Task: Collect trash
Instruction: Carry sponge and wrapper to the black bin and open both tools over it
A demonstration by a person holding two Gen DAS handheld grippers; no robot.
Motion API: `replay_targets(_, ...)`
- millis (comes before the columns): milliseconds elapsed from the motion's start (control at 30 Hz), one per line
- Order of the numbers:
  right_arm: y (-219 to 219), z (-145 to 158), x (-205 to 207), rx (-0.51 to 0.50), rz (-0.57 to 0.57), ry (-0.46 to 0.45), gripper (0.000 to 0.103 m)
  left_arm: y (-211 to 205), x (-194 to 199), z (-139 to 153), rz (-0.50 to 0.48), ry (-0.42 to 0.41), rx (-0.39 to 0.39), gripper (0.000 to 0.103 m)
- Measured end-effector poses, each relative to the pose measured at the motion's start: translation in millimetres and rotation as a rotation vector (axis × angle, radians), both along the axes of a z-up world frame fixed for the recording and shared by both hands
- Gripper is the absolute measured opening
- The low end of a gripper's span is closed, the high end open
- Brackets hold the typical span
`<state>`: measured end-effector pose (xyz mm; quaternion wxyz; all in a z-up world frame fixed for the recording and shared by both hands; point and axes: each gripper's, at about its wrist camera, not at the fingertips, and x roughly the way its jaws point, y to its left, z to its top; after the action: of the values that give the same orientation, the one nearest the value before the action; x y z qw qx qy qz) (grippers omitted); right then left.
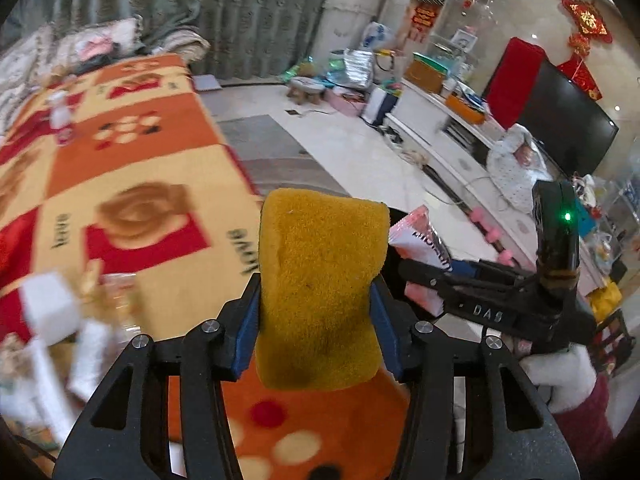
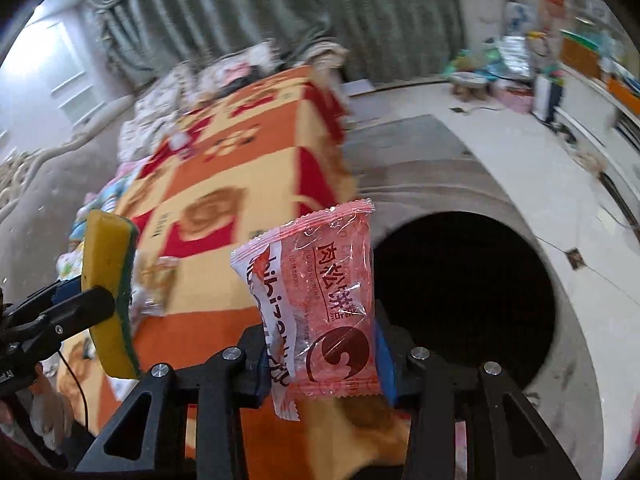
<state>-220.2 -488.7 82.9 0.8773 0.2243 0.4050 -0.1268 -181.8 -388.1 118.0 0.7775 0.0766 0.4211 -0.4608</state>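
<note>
My left gripper (image 1: 316, 316) is shut on a yellow sponge (image 1: 320, 292) with a green scouring back, held upright above the table edge; the sponge also shows in the right wrist view (image 2: 106, 292). My right gripper (image 2: 324, 360) is shut on a pink and clear snack wrapper (image 2: 320, 304), held just right of the sponge and beside the dark round opening of a bin (image 2: 464, 292). The wrapper (image 1: 420, 240) and the right gripper (image 1: 432, 276) show in the left wrist view. More wrappers (image 2: 154, 288) and white packets (image 1: 52, 308) lie on the table.
The table carries an orange, red and yellow patterned cloth (image 1: 132, 152). A small bottle (image 1: 62, 120) stands far on it. A white TV stand (image 1: 440, 128) with a television (image 1: 560, 124) runs along the right, with clutter on the floor behind.
</note>
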Motion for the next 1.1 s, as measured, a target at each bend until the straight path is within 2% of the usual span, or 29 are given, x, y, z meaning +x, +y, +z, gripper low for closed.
replay_targets(133, -35, -12, -18, 0.004, -0.079, 0.025, 0.039, -42, -2, -15, -0.019, 0.036, -0.012, 0.051)
replay_targets(233, -54, -18, -29, 0.011, -0.119, 0.028, 0.040, -65, -1, -21, -0.040, 0.068, -0.052, 0.053)
replay_targets(367, -77, -25, -44, 0.031, -0.183, -0.001, 0.054, -78, 5, -24, -0.053, 0.113, -0.104, 0.058)
replay_targets(433, -87, -29, -48, 0.056, -0.211, -0.003, 0.071, -80, 10, -26, -0.045, 0.140, -0.110, 0.061)
replay_targets(700, -86, -30, -44, 0.075, -0.217, -0.009, 0.071, -74, 18, -27, -0.027, 0.200, -0.139, 0.066)
replay_targets(900, -78, -27, -42, 0.071, -0.204, -0.008, 0.071, -56, 24, -24, 0.013, 0.178, -0.136, 0.066)
replay_targets(1100, -66, -28, -34, 0.097, -0.175, -0.004, 0.071, -38, 34, -29, 0.098, 0.169, -0.092, 0.066)
